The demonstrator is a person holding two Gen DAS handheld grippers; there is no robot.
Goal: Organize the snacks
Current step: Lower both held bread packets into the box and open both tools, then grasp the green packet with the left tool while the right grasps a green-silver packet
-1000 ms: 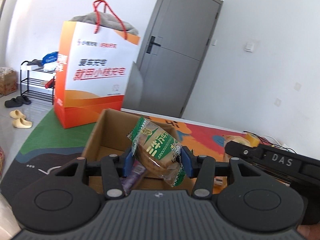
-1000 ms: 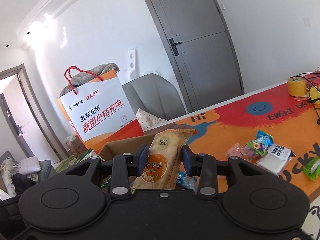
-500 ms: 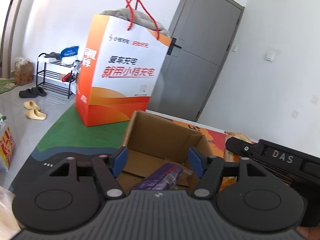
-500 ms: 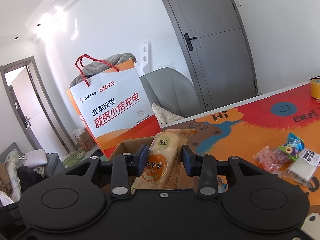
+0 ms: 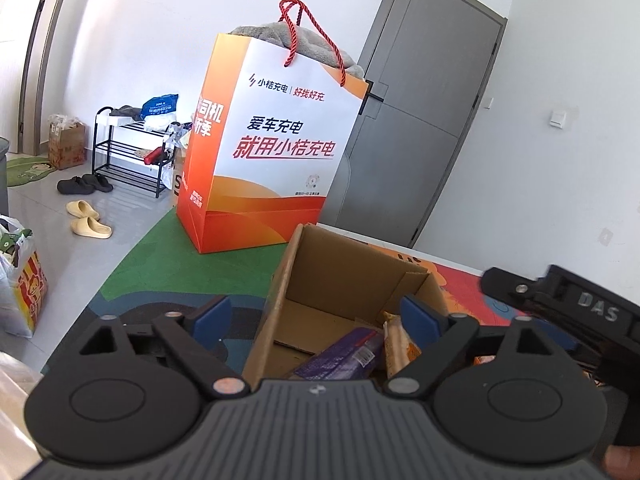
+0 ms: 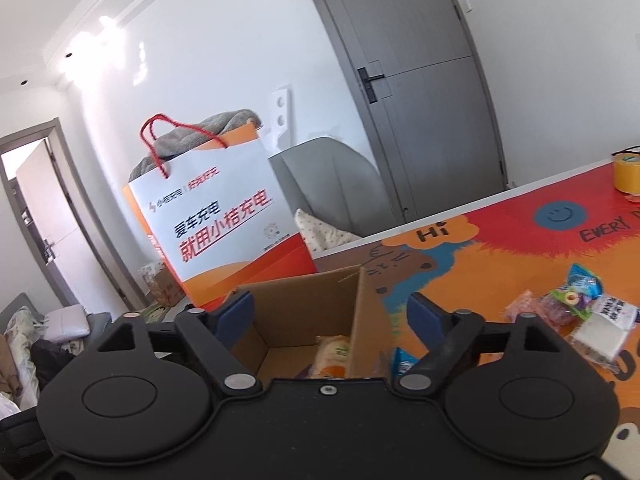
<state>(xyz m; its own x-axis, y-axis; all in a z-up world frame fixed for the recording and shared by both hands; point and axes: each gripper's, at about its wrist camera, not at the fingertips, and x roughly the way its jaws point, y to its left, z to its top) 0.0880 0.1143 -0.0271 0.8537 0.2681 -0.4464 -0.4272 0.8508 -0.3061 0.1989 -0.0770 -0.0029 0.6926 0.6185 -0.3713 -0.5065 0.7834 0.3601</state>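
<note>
Both hand-held grippers, left (image 5: 316,316) and right (image 6: 331,312), have just opened wide, empty, above the open brown cardboard box (image 5: 352,276) holding snack packets (image 5: 344,354). Orange-white paper bag (image 5: 276,152) reads "小桔充电"; table mat (image 6: 520,240) says "Hi".

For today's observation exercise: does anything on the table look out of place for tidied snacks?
Yes. Several snack packets lie loose on the table mat, outside the cardboard box, which already holds other snacks.
</note>
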